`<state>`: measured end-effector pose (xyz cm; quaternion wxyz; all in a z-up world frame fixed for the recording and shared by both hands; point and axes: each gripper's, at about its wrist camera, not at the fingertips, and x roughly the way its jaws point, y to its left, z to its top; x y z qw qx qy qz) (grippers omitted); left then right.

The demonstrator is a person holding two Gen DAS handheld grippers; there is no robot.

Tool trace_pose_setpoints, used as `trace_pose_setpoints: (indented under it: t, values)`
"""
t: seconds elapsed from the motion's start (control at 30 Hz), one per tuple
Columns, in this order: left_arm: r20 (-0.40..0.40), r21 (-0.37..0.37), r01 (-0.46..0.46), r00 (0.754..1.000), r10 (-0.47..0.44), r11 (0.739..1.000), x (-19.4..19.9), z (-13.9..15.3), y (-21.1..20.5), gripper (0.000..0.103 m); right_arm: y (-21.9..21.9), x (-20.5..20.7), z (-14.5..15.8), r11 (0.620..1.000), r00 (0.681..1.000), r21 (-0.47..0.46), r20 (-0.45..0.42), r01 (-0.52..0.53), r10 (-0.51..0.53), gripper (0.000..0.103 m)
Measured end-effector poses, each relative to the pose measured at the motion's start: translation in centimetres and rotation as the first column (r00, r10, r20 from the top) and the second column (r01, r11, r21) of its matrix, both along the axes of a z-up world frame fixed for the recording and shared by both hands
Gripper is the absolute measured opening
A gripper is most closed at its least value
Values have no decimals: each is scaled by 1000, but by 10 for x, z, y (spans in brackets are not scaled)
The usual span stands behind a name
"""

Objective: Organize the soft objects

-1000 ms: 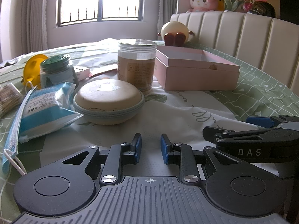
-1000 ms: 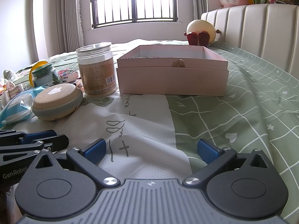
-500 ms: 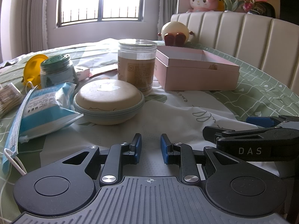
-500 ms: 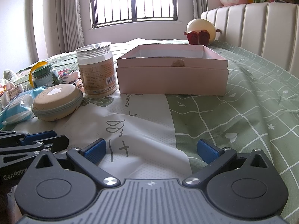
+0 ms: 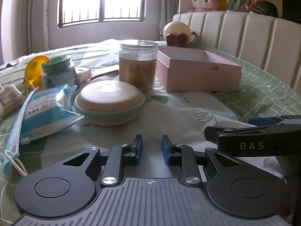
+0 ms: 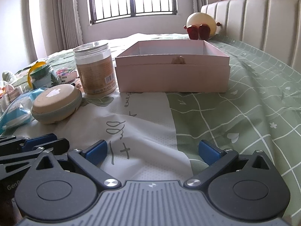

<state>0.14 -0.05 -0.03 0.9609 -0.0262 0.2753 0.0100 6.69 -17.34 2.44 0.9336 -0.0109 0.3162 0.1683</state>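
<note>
Left gripper: we hold it low over the bedspread; its blue pads stand a narrow gap apart with only cloth showing between them, nothing gripped.
Right gripper: we see its jaws spread wide, empty, pointed toward the box across bare cloth.
Side by side: each gripper shows at the edge of the other's view, the two just beside one another.
Pouch: a round beige zip case, lying flat on the bedspread ahead of the left gripper, apart from both grippers.
Mask pack: a blue and white packet just left of the pouch, touching or nearly touching it; we cannot tell which. A loose blue mask hangs off its near side.
Jar: a clear, upright tub with a tan label, behind the pouch and beside the box.
Box: pink, open-topped, resting on the green checked part of the bedspread; something small and tan peeks over its near wall, which we cannot identify.
Green jar: upright, far left, in front of a yellow thing.
Plush: a cream round toy behind the box, by the headboard.
</note>
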Motion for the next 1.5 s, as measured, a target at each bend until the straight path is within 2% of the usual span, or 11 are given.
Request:
trace_pose_setpoints:
  t: [0.37, 0.5, 0.6, 0.7, 0.83, 0.97, 1.03, 1.1, 1.2, 1.3, 1.5]
  values:
    - [-117, -167, -40, 993, 21, 985, 17, 25, 25, 23, -4, 19, 11, 996, 983, -14, -159, -90, 86, 103]
    - [-75, -254, 3, 997, -22, 967, 15, 47, 51, 23, -12, 26, 17, 992, 966, 25, -226, -124, 127, 103]
    - [-55, -273, 10, 998, -26, 962, 16, 61, 69, 24, -2, 31, 16, 992, 961, -35, -254, -125, 112, 103]
    - [-70, -267, -64, 996, 47, 961, 15, 74, 96, 24, 19, 29, 15, 982, 966, -138, -242, -129, 93, 103]
    - [-32, -244, -199, 980, 198, 949, -1, 86, 145, 24, 23, 32, 20, 981, 965, -144, -246, -129, 90, 98]
    - [29, -197, -294, 952, 306, 935, -26, 96, 195, 24, 30, 23, 45, 980, 991, -169, -93, -107, 92, 92]
    - [-17, -202, -361, 931, 366, 910, -30, 95, 219, 24, 36, 19, 58, 985, 997, -154, -6, -83, 83, 92]
    - [-73, -233, -350, 936, 343, 907, -31, 91, 233, 23, 42, 18, 69, 993, 997, -111, 54, -51, 57, 92]
    - [-126, -266, -258, 965, 232, 929, -23, 80, 227, 24, 55, 20, 80, 996, 995, -74, 74, -55, 61, 92]
    - [-146, -312, -217, 973, 179, 925, -14, 68, 217, 24, 66, 15, 81, 993, 993, -69, 66, -98, 103, 92]
    - [-121, -342, -276, 961, 249, 898, -6, 55, 214, 24, 74, -10, 68, 972, 980, -168, 83, -164, 180, 92]
